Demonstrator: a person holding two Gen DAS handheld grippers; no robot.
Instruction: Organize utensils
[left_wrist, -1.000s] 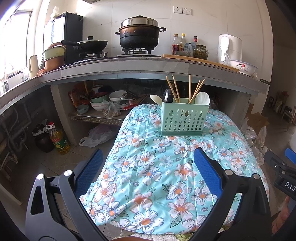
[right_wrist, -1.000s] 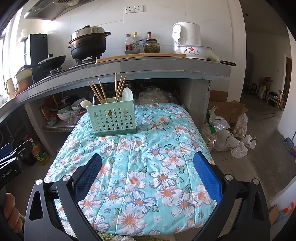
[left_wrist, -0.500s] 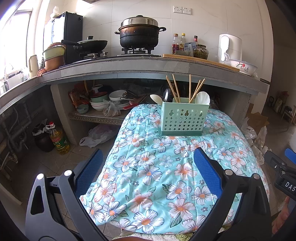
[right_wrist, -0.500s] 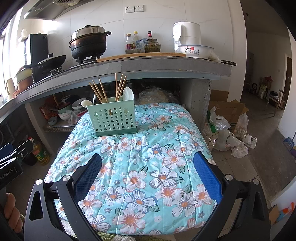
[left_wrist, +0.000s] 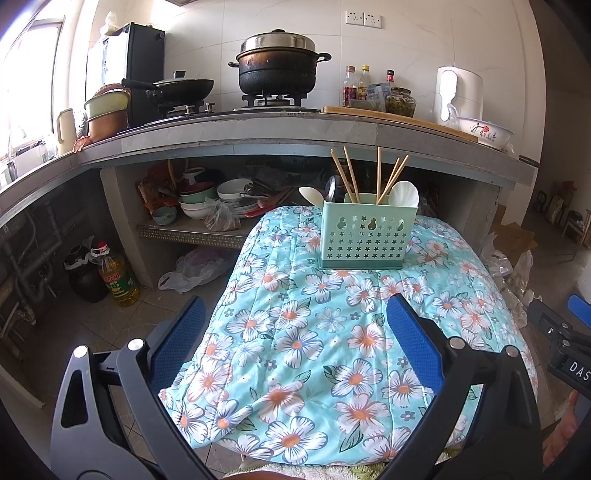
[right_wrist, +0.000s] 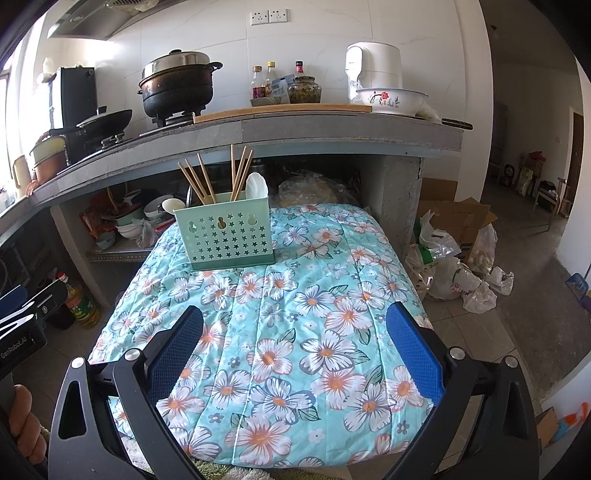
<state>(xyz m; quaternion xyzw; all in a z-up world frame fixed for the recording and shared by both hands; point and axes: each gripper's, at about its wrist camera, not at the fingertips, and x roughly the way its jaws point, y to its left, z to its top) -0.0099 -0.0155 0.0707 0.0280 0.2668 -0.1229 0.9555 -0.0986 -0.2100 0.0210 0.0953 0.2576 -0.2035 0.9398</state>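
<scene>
Looks basically done from my end: wooden chopsticks (left_wrist: 351, 173) and white plastic spoons (left_wrist: 404, 194) stand in the mint-green perforated plastic holder (left_wrist: 364, 238) on the floral-quilted worktop (left_wrist: 314, 332). Left tool (left_wrist: 295, 332) and right tool (right_wrist: 295, 332) both spread apart, empty, nothing loose left.

Right tool (right_wrist: 294, 343) gapes empty above floral quilt (right_wrist: 295, 314), well short of green utensil holder (right_wrist: 225, 236).

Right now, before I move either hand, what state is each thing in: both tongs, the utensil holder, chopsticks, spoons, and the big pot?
Left tongs: open, empty.
Right tongs: open, empty.
Utensil holder: upright on the floral cloth.
Chopsticks: standing in the holder, leaning apart.
White spoons: in the holder, bowls up.
Big pot: on the stove, lid on.
</scene>
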